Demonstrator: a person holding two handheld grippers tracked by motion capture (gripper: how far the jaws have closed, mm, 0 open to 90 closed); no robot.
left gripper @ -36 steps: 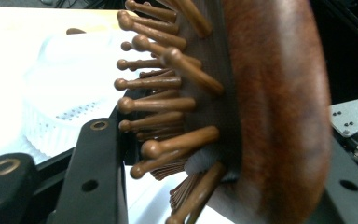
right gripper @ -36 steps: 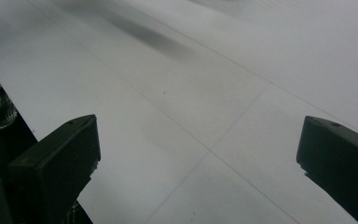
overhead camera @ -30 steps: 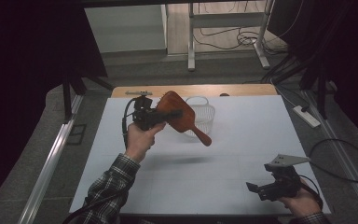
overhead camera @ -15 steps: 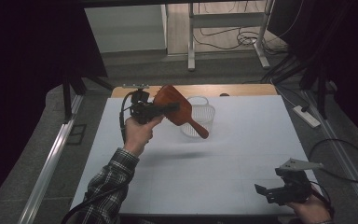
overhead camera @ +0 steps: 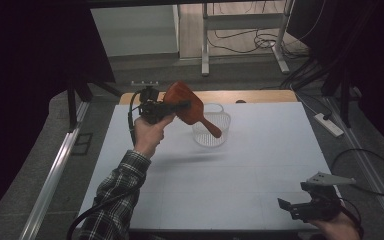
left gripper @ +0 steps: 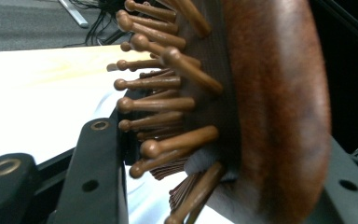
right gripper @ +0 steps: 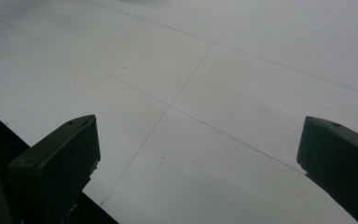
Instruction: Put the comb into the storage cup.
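Since the earlier frame the left claw (overhead camera: 172, 106) is carrying the wooden hairbrush (overhead camera: 186, 106) a little farther up and toward the far left, while the right claw (overhead camera: 292, 206) is sliding back toward the near right corner of the surface (overhead camera: 260, 165). The left claw is clamping the hairbrush by its paddle head, its jaws pressing on the bristle side and the smooth back, as the left gripper view shows among the round-tipped wooden pins (left gripper: 168, 112). The brush is hanging in the air, its handle pointing down over the white mesh basket (overhead camera: 215, 131). The right claw is standing wide apart, holding nothing, above the bare surface. No writing is readable anywhere.
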